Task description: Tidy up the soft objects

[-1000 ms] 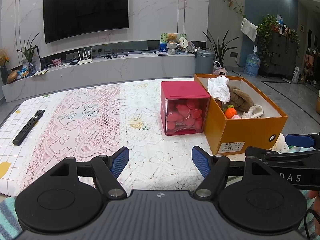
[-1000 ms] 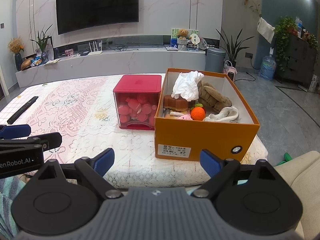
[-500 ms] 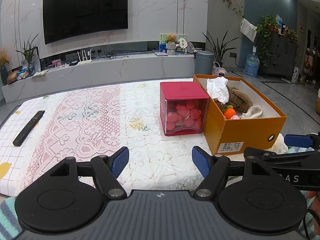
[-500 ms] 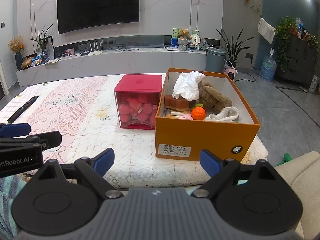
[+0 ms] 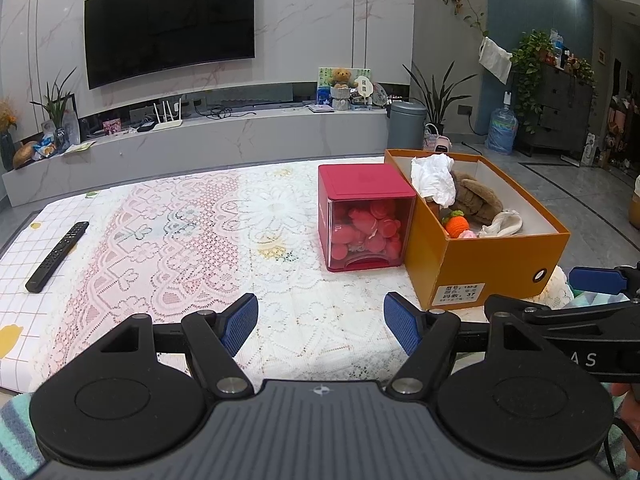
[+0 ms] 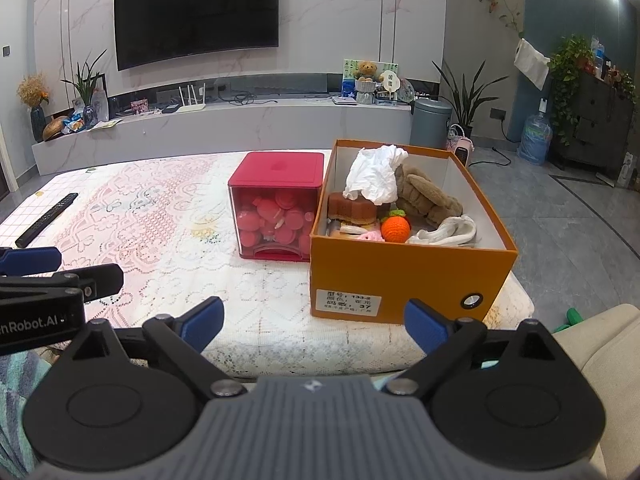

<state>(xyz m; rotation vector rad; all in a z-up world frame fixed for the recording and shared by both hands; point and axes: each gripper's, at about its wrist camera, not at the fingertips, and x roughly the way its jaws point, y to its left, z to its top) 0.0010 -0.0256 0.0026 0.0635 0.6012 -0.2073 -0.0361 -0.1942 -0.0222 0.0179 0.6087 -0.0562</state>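
An orange cardboard box (image 6: pixel 400 276) (image 5: pixel 484 264) stands at the right end of the lace-covered table. Inside lie a white cloth (image 6: pixel 376 174), a brown plush toy (image 6: pixel 428 198), an orange crocheted ball (image 6: pixel 395 227), a brown sponge block (image 6: pixel 352 208) and a white rolled cloth (image 6: pixel 448 232). A red lidded bin (image 6: pixel 276 208) (image 5: pixel 364 216) with pink pieces stands against the box's left side. My left gripper (image 5: pixel 320 322) and right gripper (image 6: pixel 314 322) hover open at the near edge, both with nothing between their fingers.
A black remote (image 5: pixel 58 256) lies at the table's far left. Behind the table runs a long marble TV shelf (image 5: pixel 240 136) under a wall screen. A beige sofa arm (image 6: pixel 600 344) sits at the lower right. Open lace cloth (image 5: pixel 192 240) spreads between the remote and the bin.
Both views shift only very slightly; the box and bin stay put and both grippers remain open.
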